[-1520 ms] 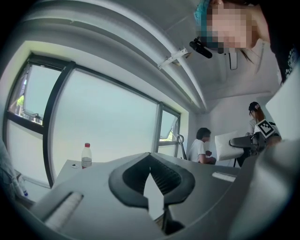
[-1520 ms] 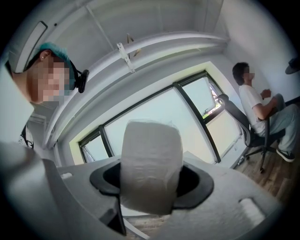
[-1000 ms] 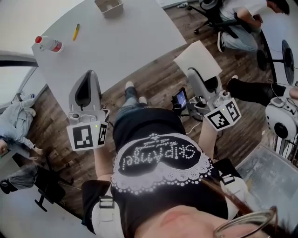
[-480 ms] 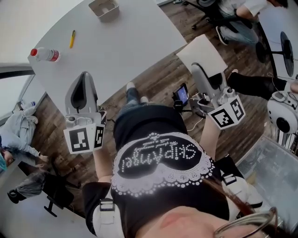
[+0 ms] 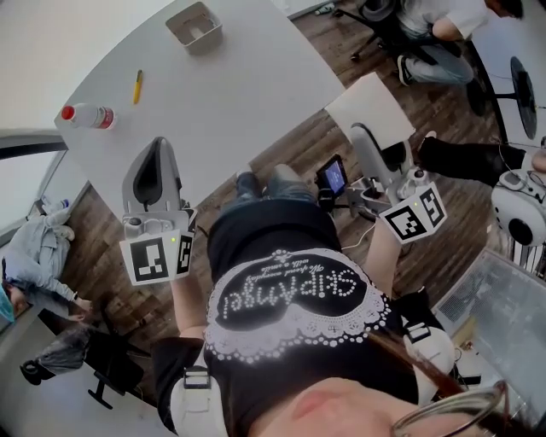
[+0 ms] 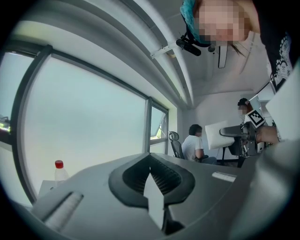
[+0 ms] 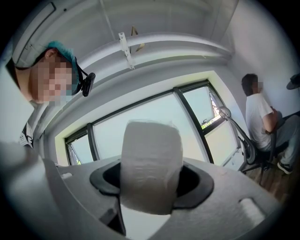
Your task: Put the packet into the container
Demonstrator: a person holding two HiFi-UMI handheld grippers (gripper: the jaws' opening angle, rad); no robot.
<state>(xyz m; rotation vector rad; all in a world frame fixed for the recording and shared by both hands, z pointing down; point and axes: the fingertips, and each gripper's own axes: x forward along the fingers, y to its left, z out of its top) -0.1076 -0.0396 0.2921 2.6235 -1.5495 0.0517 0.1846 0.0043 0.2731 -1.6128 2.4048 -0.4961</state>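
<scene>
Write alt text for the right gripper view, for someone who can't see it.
The right claw grips a white wrapped packet between its grey jaws. Behind it are large windows and, at right, a seated person in a white shirt.

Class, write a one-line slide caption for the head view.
Right gripper holds a white packet beside the white table, whose far end bears the grey container.

The seated person (image 5: 431,17) is cut off by the top edge. The yellow item (image 5: 137,85) on the table (image 5: 239,94) is too small to be identified. The packet's (image 5: 363,102) near end is covered by the jaws.
</scene>
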